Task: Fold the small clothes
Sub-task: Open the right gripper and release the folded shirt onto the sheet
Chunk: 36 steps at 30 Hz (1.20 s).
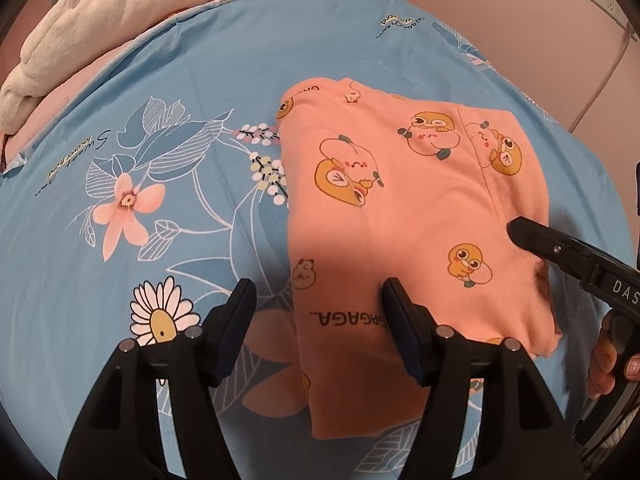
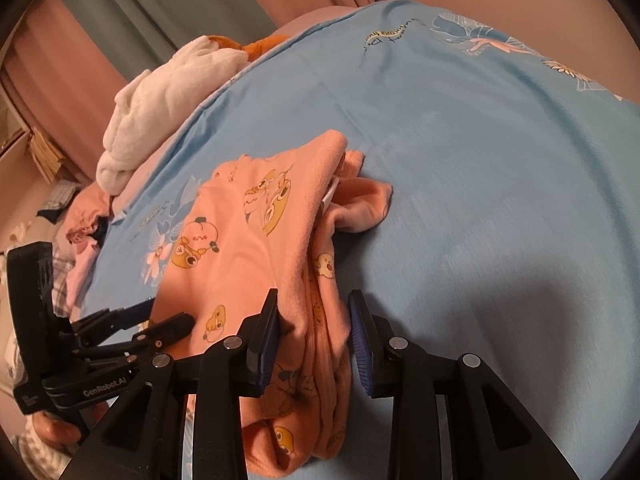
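A peach-pink child's garment [image 1: 400,208] with cartoon duck prints lies folded on the blue floral bedsheet [image 1: 120,240]. My left gripper [image 1: 318,300] stands open over the garment's near left edge, and its pads are clear of the cloth. From the right, my right gripper [image 1: 520,232] reaches onto the garment's right side. In the right wrist view, the garment's [image 2: 240,248] bunched folded edge runs between the right gripper's [image 2: 314,314] fingers. These jaws stand apart, and the cloth looks slack between them. The left gripper [image 2: 168,318] shows at the garment's far side.
A white plush blanket [image 1: 100,40] [image 2: 160,100] is heaped at the bed's far left corner. More clothes [image 2: 84,220] are piled off the bed's left edge. The blue sheet [image 2: 500,200] stretches to the right of the garment. A person's hand [image 1: 608,360] holds the right gripper.
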Motion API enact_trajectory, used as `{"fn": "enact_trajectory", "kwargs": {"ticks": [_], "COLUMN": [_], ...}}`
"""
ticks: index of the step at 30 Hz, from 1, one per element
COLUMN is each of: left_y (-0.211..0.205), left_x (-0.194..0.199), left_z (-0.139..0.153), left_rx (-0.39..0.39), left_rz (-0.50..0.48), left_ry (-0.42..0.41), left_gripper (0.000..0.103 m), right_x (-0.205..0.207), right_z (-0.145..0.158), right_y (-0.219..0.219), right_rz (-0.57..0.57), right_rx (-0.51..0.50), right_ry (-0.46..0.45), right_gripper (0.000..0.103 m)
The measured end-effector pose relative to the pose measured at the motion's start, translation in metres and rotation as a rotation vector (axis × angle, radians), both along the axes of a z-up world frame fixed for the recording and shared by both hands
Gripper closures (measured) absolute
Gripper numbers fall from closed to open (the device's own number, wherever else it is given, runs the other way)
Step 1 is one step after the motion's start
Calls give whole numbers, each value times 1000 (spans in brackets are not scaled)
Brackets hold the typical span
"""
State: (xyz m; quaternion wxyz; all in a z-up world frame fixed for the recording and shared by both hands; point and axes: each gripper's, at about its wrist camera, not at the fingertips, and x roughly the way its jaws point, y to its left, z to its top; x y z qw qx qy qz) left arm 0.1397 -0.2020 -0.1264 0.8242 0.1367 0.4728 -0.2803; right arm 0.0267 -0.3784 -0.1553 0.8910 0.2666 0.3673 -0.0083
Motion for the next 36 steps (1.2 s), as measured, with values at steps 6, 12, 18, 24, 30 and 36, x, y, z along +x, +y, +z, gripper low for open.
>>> {"fn": "enact_trajectory", "kwargs": {"ticks": [6,12,18,24,30,36], "left_y": [2,5,9,11,11,11], "left_x": [-2,-5,-8,-11,-12,-13], "left_z": [0,-1,-4,-8,-9,-9], "left_rx": [2,8,19,31,37,40], "left_rz": [3,9,12,13,15,15], "left_ry": [3,7,19,26,24,24], "left_gripper": [36,33,29,29,28,28], "right_x": [-4,-7,-10,-20,-24,-15], "right_z": [1,1,2,7,10,-1], "right_y": [2,4,4,8,18,31], "right_rz": [-4,-7,-10,-4,38,32], "right_rx": [-9,-11,-9,0,-31,-144], "right_ry": [7,15,22,-16,-34,58], "right_gripper": [71,71,69,66,61,61]}}
